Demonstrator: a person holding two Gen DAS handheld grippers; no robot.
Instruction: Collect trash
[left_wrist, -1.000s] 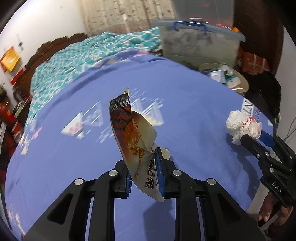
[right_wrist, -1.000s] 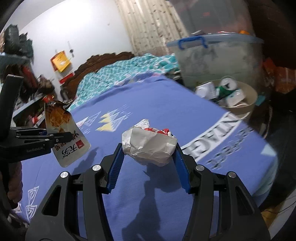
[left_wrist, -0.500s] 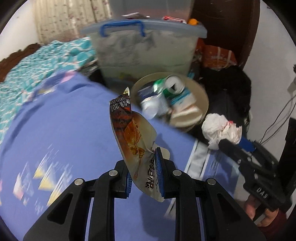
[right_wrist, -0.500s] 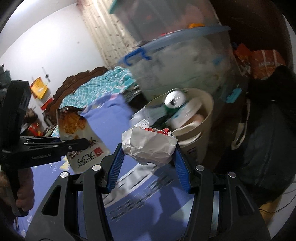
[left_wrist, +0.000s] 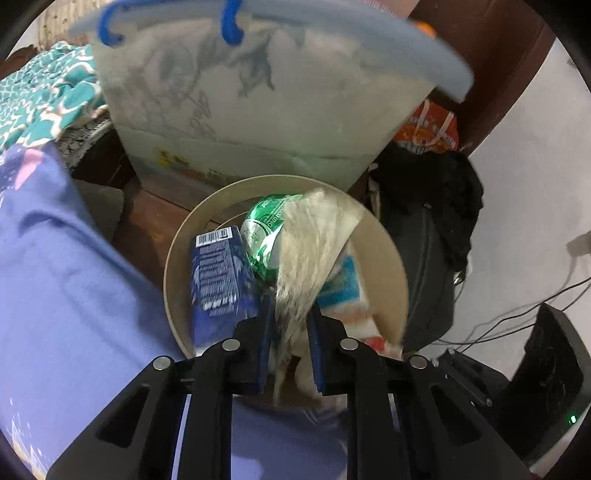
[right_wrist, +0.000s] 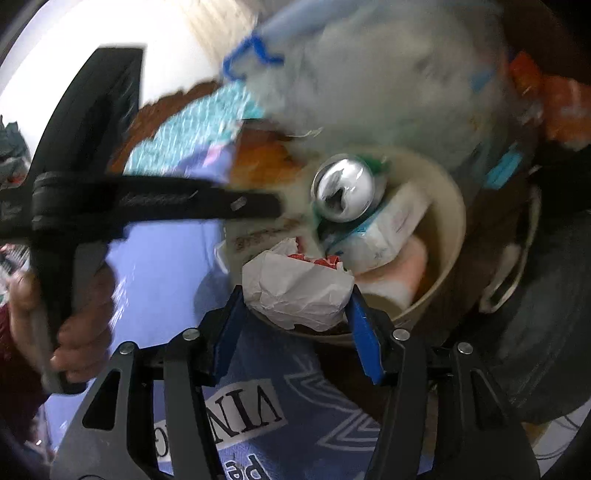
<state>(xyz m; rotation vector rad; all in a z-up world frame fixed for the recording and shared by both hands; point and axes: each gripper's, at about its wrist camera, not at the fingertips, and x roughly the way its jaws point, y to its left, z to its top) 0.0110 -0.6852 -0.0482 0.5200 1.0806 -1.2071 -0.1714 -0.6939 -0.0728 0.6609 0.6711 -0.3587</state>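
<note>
Both grippers have swung off the purple bedspread (left_wrist: 66, 295) since half a second ago and now hang over the beige trash bin (left_wrist: 384, 251), which already holds a green can (left_wrist: 266, 229), a dark blue carton (left_wrist: 218, 280) and a white-and-blue packet (right_wrist: 384, 229). Seen from the left wrist, the left gripper (left_wrist: 290, 343) has its blue pads close on either side of the motion-blurred snack wrapper (left_wrist: 310, 254), which stands above the bin's contents, though the blur hides whether they pinch it. Seen from the right wrist, the right gripper (right_wrist: 297, 321) is clamped on the crumpled white paper wad (right_wrist: 295, 291) just above the bin's near rim.
</note>
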